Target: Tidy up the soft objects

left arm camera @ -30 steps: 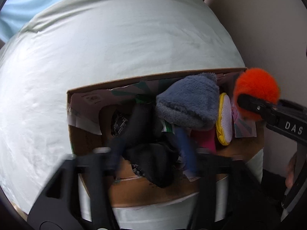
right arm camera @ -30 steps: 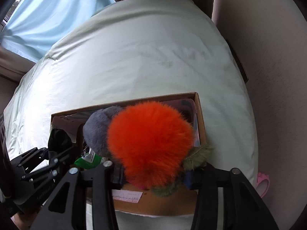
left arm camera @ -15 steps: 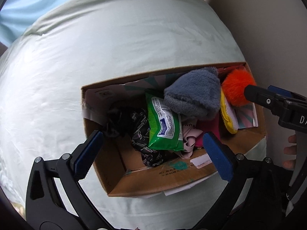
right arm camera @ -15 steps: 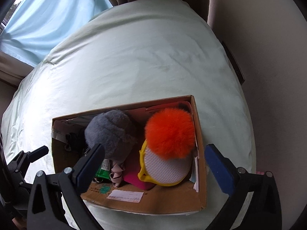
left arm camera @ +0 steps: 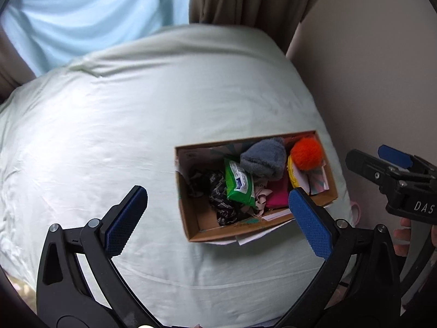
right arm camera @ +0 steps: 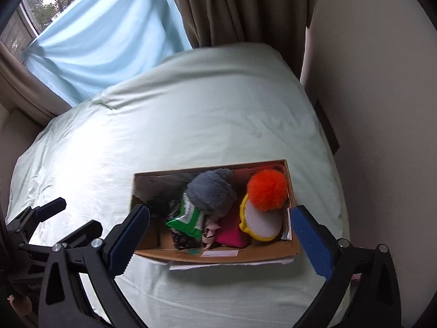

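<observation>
Both claws hang spread wide and empty above the bed [right arm camera: 191, 114]. The right claw [right arm camera: 218, 235] frames the cardboard box [right arm camera: 218, 255] between its fingers; the left claw [left arm camera: 215, 218] has it ahead and right. Inside: orange pom-pom [right arm camera: 267, 189], grey fleece [right arm camera: 211, 191], green packet [right arm camera: 188, 216], pink pouch [right arm camera: 230, 232]. Curtain [right arm camera: 232, 5] beyond.

Both wrist cameras high above bed [left arm camera: 136, 136], angled down and forward toward curtains. Left view: cardboard box [left arm camera: 191, 227] right of centre, mid-distance. Right view: box [right arm camera: 218, 255] lower centre, slightly nearer. Shared: box, bed, curtains, wall at right.
</observation>
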A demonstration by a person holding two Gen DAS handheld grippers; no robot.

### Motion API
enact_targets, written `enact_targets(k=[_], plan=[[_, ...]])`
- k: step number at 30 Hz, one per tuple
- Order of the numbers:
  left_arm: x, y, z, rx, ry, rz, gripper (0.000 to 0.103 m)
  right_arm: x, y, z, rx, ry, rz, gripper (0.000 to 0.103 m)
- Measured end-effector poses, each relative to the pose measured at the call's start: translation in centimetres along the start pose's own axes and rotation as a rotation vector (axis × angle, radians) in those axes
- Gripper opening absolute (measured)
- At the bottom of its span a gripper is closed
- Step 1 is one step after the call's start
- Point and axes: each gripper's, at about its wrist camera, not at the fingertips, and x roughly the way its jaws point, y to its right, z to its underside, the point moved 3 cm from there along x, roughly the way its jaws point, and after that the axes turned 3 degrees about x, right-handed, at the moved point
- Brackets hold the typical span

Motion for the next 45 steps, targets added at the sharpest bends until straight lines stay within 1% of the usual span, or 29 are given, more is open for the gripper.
enact_targets(k=[5,11,16,19,24,30,36,45], plan=[[-7.7,-2.6,0.5,-0.001,0.119,-0.048,0.103,-6.2,-4.2,1.1,-0.028,0.075,0.017,0.103],[-16.4,-6.8,2.2,-0.009,0.267,-0.092,0.103,-12.6,-9.7,2.6,-0.069,0.184,0.019,0.103],[-21.6,-10.3,4.0,-0.043,0.358,-0.123,0.103,-16.6,-14.0,3.7,-0.113,0.283,0.013,0.103],[-23.9,-11.9,5.1,-0.073,0.405,-0.138,0.103,-18.6,-16.3,4.3,-0.137,0.338,0.003,0.103],[-26.5,-13.2,6.5,-0.083,0.476,-0.166,0.103,-20.3,-18.4,5.3,-0.168,0.402,0.02,0.103],[-28.0,-13.7,7.5,-0.075,0.528,-0.206,0.103,-21.1,-19.1,6.3,-0.161,0.443,0.028,0.103],[-28.3,-13.9,8.0,-0.079,0.539,-0.205,0.103,-21.2,-19.2,6.5,-0.157,0.458,0.037,0.103],[-28.7,-13.0,8.2,-0.06,0.558,-0.213,0.103,-21.8,-19.2,6.9,-0.145,0.473,0.04,0.103]])
